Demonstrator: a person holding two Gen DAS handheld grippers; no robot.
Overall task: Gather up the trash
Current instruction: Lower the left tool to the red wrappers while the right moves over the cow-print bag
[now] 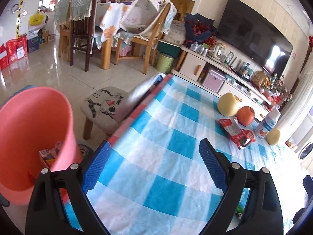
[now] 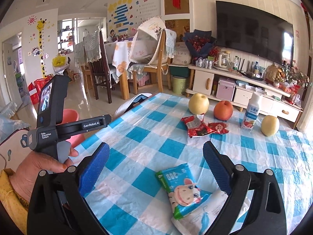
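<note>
My left gripper (image 1: 154, 146) is open and empty over the table's left edge, beside the pink bin (image 1: 33, 129), which holds some wrappers. A red wrapper (image 1: 236, 132) lies further along the blue checked cloth (image 1: 172, 117). My right gripper (image 2: 156, 152) is open above a blue-green packet with a cartoon cow (image 2: 182, 190), which lies on a white wrapper (image 2: 197, 219). The packet sits between the fingers, untouched. Two red wrappers (image 2: 195, 126) (image 2: 218, 127) lie ahead. A hand (image 2: 39, 168) holds the left gripper's handle at the left of the right wrist view.
Two yellow pears (image 2: 198, 103) (image 2: 270, 125), a red apple (image 2: 223, 110) and a small yoghurt bottle (image 2: 251, 113) stand at the table's far side. A cat-print stool (image 1: 105, 107) stands beside the table. Chairs, a dining table and a TV cabinet (image 2: 244, 86) lie beyond.
</note>
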